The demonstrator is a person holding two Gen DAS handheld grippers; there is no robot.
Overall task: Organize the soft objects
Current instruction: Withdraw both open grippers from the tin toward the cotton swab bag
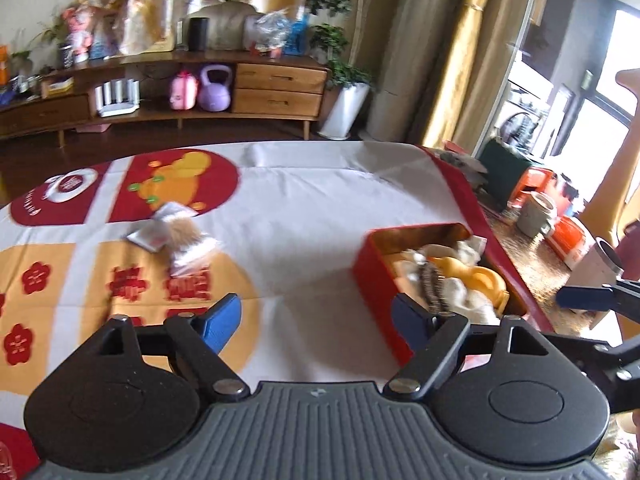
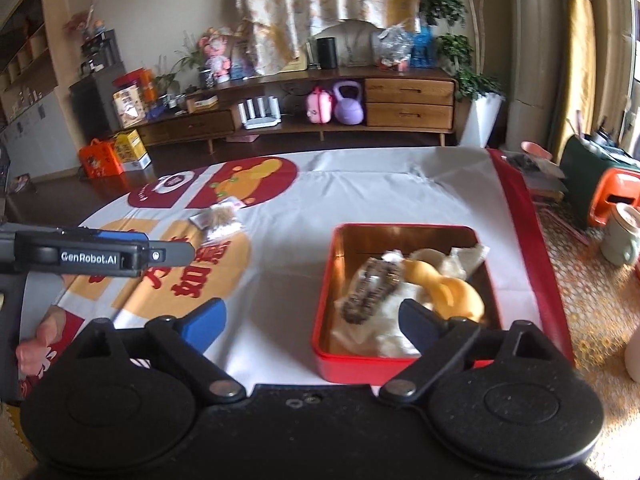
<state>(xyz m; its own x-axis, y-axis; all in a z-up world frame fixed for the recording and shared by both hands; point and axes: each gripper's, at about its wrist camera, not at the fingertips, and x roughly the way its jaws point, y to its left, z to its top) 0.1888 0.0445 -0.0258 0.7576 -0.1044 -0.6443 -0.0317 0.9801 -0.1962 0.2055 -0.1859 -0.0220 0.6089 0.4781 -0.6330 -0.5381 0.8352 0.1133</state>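
On the tablecloth (image 2: pixel 360 200), only the right view shows the red tin (image 2: pixel 404 236) whole; both grippers' jaws spread, empty.

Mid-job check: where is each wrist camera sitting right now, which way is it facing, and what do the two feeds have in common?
Left wrist: sits on the left gripper, angled down over the tablecloth; fingers open and empty; the right gripper's finger shows at the right edge.
Right wrist: sits on the right gripper, angled down at the red tin; fingers open and empty; the left gripper and a hand show at left.
Shared: red tin holding a yellow toy, small packets on the cloth, wooden sideboard behind.
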